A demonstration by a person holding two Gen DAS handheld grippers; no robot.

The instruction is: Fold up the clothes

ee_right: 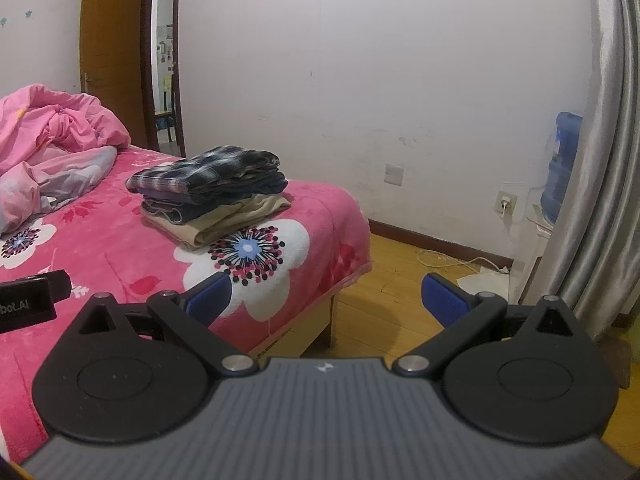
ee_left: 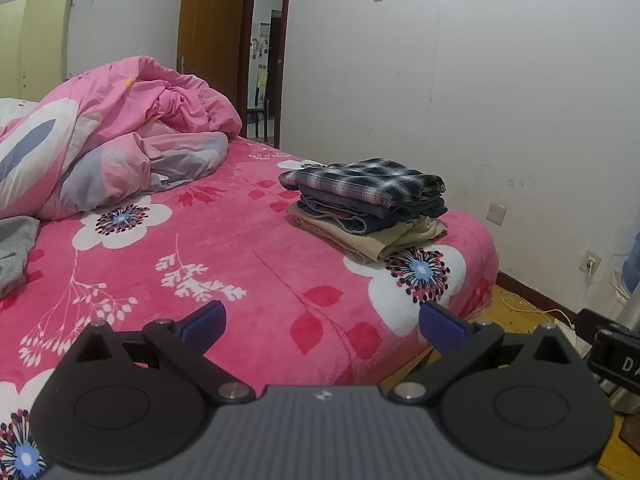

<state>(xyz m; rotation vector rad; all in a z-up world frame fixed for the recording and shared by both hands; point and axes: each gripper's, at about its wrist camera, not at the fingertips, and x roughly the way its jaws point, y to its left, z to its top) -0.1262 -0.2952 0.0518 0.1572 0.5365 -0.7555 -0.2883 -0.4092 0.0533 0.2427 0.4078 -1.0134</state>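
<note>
A stack of folded clothes point(ee_left: 370, 208) lies near the bed's far right corner: a dark plaid piece on top, denim under it, beige at the bottom. The same stack point(ee_right: 212, 192) shows left of centre in the right wrist view. A grey garment point(ee_left: 16, 248) lies unfolded at the left edge. My left gripper point(ee_left: 322, 326) hovers open over the pink flowered blanket point(ee_left: 224, 264), well short of the stack, with nothing between its blue pads. My right gripper point(ee_right: 326, 300) is open and empty over the bed's corner and the floor. The left gripper's body point(ee_right: 28, 298) shows at the left.
A crumpled pink duvet point(ee_left: 120, 136) fills the bed's far left. A white wall runs behind, with an open doorway point(ee_left: 264, 52). Wooden floor point(ee_right: 400, 280), a white cable, a blue water bottle point(ee_right: 562, 164) and a grey curtain point(ee_right: 604, 160) lie to the right.
</note>
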